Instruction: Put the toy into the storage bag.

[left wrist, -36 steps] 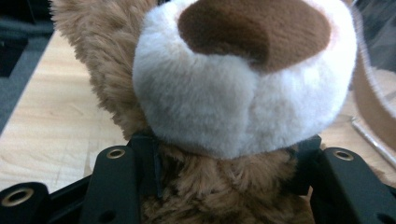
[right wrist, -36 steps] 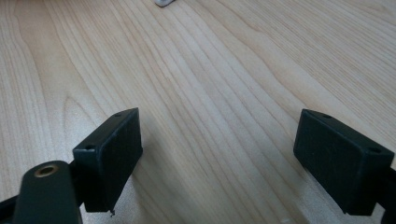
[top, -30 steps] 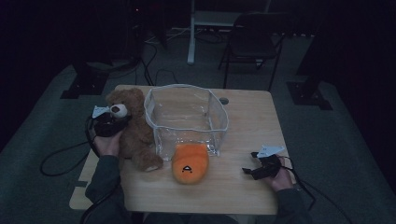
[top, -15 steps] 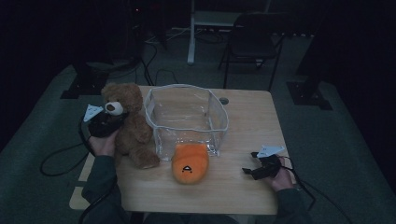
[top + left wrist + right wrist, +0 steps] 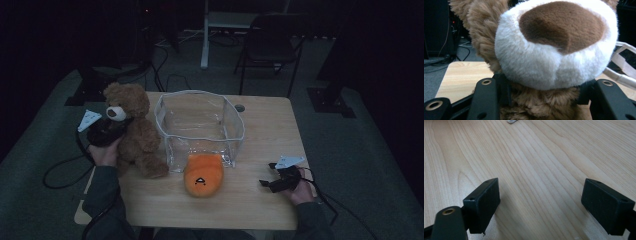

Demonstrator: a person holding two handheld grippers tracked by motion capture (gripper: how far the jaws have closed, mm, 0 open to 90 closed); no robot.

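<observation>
Teddy bear (image 5: 131, 131) sits upright at the left side of the wooden table (image 5: 260, 130) in the high view, just beside the clear plastic bin (image 5: 200, 127), with its feet toward the near edge. The left gripper (image 5: 111, 127) is at its neck, under the white muzzle, with the person's hand (image 5: 105, 152) behind it. An orange plush toy (image 5: 202, 174) lies in front of the bin, touching its near wall. The right gripper (image 5: 274, 181) rests near the table's right front corner, well apart from everything else.

In the left gripper view the bear's muzzle (image 5: 556, 47) looms above the two black jaws, which are clamped on the brown fur of the neck from either side; the pile bulges between them, so the grip looks firm. A white rim of the bin (image 5: 624, 62) shows at the right.

In the right gripper view the jaws stand wide apart over bare wood (image 5: 539, 182), holding nothing.

Judging by the fur, the bear is light, soft and squashy, not fragile or slippery. The neck is a sound place to hold, being narrow with the head above as a stop, but the body will likely dangle and swing when lifted, and may need folding to fit inside the bin
</observation>
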